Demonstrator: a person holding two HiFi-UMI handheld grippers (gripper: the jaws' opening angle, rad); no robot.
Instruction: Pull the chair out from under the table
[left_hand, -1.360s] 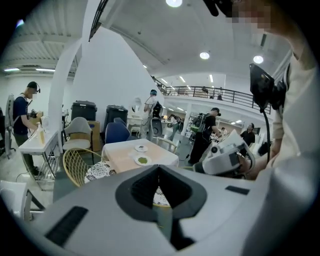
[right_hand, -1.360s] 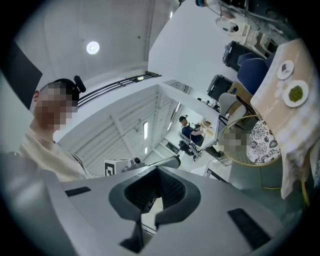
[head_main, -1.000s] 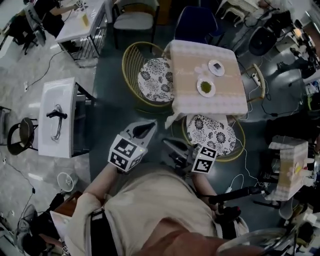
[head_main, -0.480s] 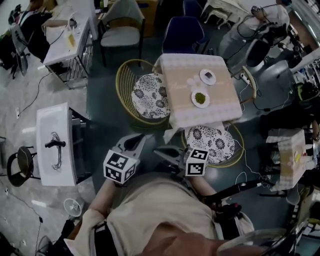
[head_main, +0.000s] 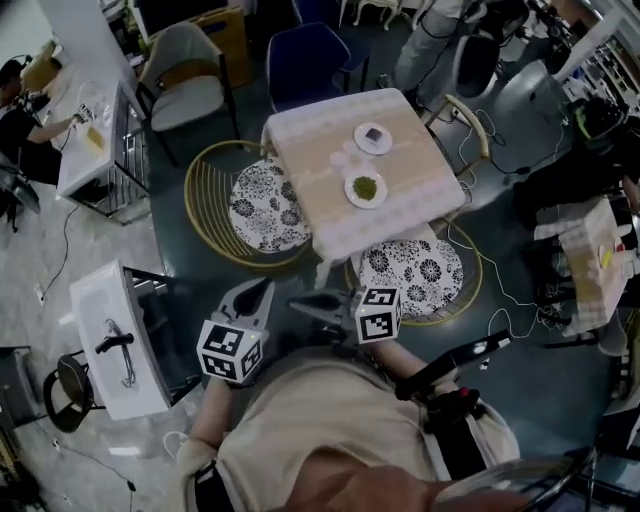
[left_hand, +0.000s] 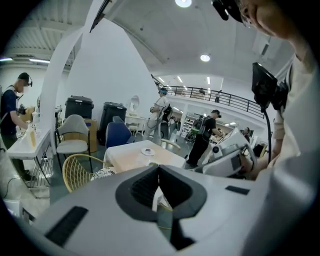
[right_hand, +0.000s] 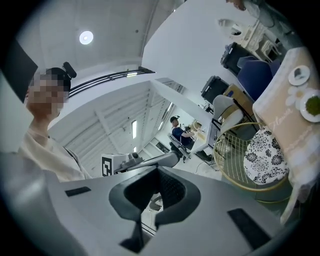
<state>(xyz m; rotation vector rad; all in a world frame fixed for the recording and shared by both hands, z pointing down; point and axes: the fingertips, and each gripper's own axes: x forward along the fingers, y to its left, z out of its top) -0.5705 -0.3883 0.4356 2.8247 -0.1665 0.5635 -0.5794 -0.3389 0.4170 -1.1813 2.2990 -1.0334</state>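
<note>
Likely light for its size, the near chair is a round tub of thin golden wire with a black-and-white floral cushion on its seat. It sits tucked part-way under the near edge of the counter, whose pale cloth hangs over the cushion's far side. The wire should be stiff, smooth and a little slippery, the cushion soft and loose, so the curved back rim nearest the person looks the place to take hold, not the cushion. A matching wire chair stands at the counter's left side. A plate of something green and a second plate could shift if a leg catches. The left gripper and right gripper hang short of the rim, fingers pressed together on nothing.
</note>
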